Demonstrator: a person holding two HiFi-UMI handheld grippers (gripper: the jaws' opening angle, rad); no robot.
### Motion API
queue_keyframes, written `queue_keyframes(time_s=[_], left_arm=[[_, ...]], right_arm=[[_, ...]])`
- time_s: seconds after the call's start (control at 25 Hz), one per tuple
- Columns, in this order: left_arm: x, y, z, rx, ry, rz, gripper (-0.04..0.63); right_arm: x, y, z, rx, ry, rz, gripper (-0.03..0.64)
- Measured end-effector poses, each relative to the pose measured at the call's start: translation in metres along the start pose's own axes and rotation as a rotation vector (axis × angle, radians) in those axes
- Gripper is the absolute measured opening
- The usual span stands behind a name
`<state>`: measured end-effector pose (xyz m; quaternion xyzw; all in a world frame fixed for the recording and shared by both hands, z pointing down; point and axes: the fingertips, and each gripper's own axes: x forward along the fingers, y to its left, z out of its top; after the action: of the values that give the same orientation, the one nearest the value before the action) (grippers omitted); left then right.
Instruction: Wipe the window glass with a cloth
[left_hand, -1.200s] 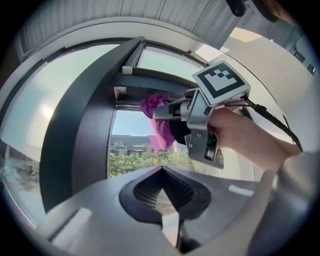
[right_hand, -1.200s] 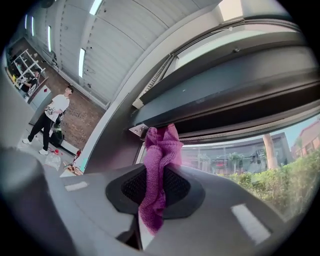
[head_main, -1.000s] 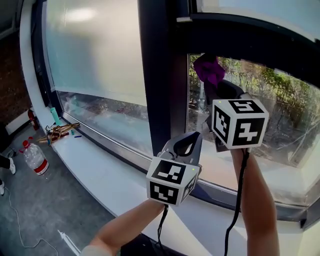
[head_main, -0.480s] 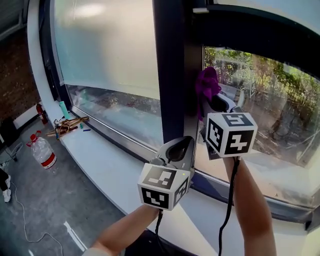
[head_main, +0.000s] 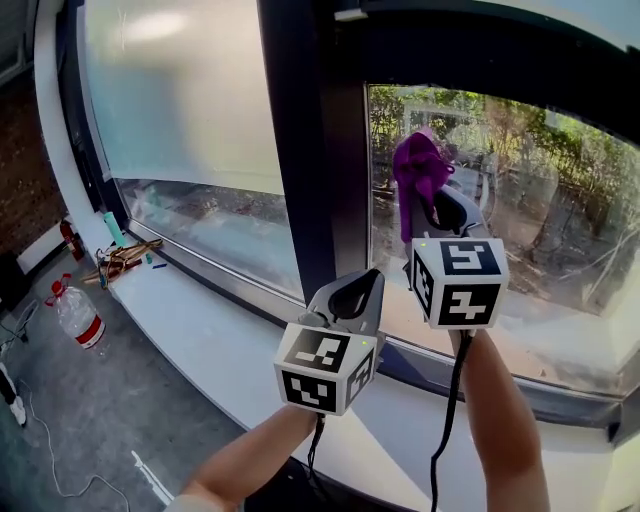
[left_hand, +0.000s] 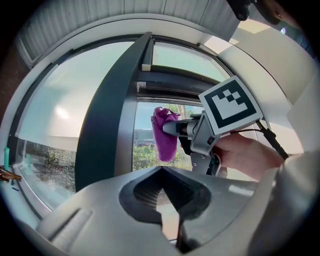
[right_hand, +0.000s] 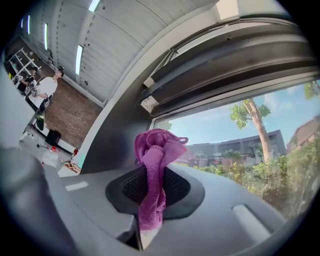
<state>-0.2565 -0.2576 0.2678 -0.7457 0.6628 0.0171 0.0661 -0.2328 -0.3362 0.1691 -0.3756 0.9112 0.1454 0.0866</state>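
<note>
The left gripper (head_main: 358, 292) hangs low above the sill (head_main: 200, 340), its jaws together with nothing between them. The right gripper (head_main: 432, 208) is raised higher, jaws pinched on a bunched purple cloth (head_main: 418, 165), which is up at the glass (head_main: 540, 210) beside the dark frame (head_main: 300, 150).

— What's in the right claw (right_hand: 148, 212)?
— A purple cloth (right_hand: 154, 167), pinched between the jaws, its bunched top standing up before the window glass (right_hand: 220, 127). I can't tell if it touches.
— And outside?
— A tree (right_hand: 248, 114), bushes (right_hand: 295, 170), a low building (right_hand: 220, 150), blue sky.
— To the left?
— The dark window frame (right_hand: 230, 60), a brick wall (right_hand: 70, 115), and a person (right_hand: 47, 87) far off.
</note>
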Motion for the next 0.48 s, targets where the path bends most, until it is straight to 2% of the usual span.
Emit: queue_keyframes(time_s=[0.48], left_arm=[[0.030, -0.108, 0.019, -0.008, -0.044, -0.155, 0.002]], right_arm=[[-0.107, -0.112, 0.002, -0.043, 0.011, -0.196, 0.080]])
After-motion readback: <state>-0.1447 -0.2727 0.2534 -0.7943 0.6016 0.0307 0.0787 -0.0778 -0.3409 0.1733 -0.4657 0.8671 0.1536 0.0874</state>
